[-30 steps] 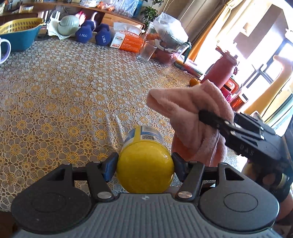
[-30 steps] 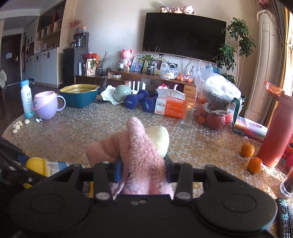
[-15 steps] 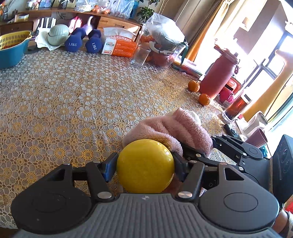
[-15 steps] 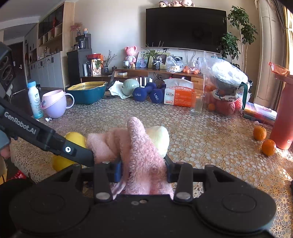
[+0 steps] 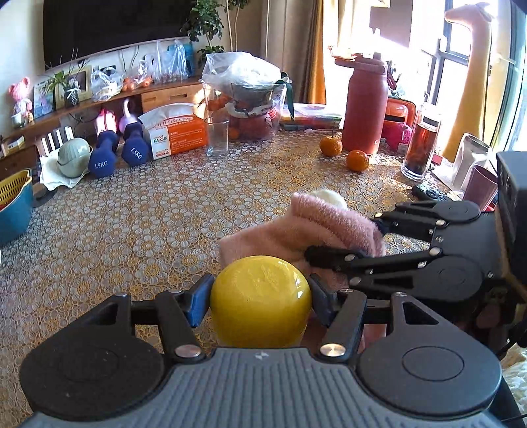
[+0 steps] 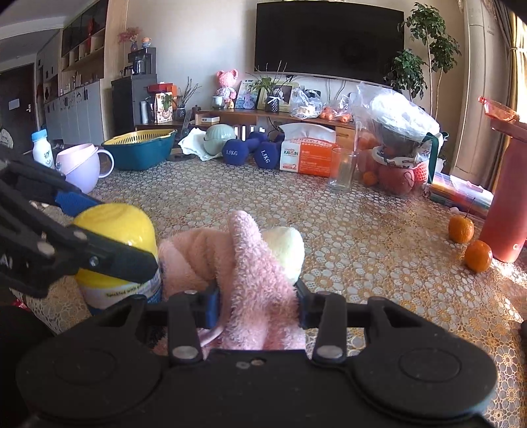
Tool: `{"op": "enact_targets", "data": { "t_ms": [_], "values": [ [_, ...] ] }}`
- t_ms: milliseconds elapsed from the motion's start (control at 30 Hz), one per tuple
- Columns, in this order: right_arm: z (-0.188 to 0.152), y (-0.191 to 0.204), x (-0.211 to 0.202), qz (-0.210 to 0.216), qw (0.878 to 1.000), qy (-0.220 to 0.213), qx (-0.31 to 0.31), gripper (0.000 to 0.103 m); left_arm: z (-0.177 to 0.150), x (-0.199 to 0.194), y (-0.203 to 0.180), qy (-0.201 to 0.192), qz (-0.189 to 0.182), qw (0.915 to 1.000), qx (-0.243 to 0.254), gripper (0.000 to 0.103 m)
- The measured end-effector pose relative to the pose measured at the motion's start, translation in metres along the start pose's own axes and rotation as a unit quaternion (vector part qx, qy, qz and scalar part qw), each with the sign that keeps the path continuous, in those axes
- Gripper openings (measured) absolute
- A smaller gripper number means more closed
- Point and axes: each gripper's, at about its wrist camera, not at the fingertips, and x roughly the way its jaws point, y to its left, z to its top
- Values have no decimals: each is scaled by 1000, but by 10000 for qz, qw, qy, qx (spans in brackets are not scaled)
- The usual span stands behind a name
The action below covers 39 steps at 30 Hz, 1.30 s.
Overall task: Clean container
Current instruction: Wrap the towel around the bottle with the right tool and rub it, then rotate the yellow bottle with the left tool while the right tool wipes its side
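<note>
Left gripper clamped on yellow-lidded container; right gripper clamped on pink cloth, touching container's side. Wiping apparently underway; completion cannot be judged.

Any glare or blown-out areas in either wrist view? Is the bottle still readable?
Left wrist: window at upper right is blown out, a small highlight sits on the bottle, and the fisheye bends the shelf. Right wrist: even light, washed out only at the right edge by the curtain; part of the bottle's label text is visible.
</note>
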Motion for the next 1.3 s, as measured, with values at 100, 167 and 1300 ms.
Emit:
{"op": "enact_targets", "data": {
  "t_ms": [100,167,1300],
  "values": [
    [12,-12,-16,104,9995,-227,178,41,-3,-1,-3,-49,-8,10000,55,61],
    [20,-17,-27,329,9983,-387,285,41,-5,-2,-5,-94,18,9998,147,61],
    [6,-26,-19,659,9924,-16,1041,41,5,15,26,-241,328,9991,-141,61]
  ]
}}
